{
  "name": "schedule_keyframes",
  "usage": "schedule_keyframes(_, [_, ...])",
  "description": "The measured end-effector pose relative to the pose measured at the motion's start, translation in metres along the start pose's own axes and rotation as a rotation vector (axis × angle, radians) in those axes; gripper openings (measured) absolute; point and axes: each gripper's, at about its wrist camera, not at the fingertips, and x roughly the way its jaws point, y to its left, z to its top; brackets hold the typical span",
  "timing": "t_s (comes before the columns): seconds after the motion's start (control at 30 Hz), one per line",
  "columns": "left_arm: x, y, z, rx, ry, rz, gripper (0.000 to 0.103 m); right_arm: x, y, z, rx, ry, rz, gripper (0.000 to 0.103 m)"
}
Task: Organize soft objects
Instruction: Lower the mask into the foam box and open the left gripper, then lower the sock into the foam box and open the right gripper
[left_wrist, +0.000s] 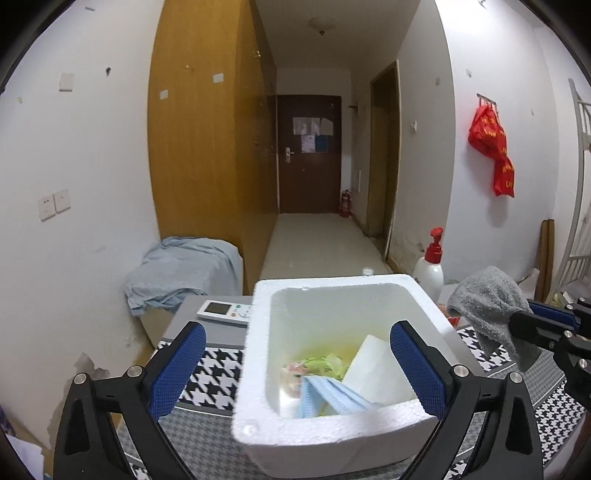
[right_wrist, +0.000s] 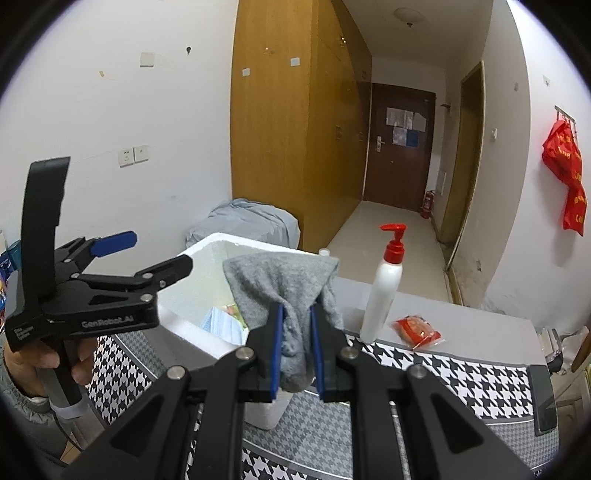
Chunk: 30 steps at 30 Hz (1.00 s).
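One soft grey sock (right_wrist: 291, 325) hangs pinched in our right gripper (right_wrist: 297, 341) beside the white foam box (left_wrist: 258, 350), ready to drop in, while our left gripper (left_wrist: 299, 369) waits wide open, holding nothing.

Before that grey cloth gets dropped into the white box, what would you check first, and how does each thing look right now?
1. Grip on the grey cloth: the right gripper pinches it between both pads. Ok.
2. Cloth over the foam box: it hangs beside the box's right rim in the left wrist view, not above the opening. Not ok.
3. Room in the box: a blue face mask, a white foam piece and something green lie at the bottom, space remains. Ok.
4. Left gripper out of the way: open, fingers straddling the box. Not ok.
5. Pump bottle clear of the path: upright, off to the right. Ok.
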Motion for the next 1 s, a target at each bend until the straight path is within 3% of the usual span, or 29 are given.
schedule_keyframes(0.87, [-0.033, 0.056, -0.011, -0.057, -0.028, 0.102, 0.102, 0.041, 0.029, 0.02, -0.026, 0.021, 0.067, 0.018])
schedule_keyframes(1.0, [-0.034, 0.061, -0.014, -0.058, -0.024, 0.11, 0.102, 0.051, 0.029, 0.021, -0.019, 0.031, 0.074, 0.03])
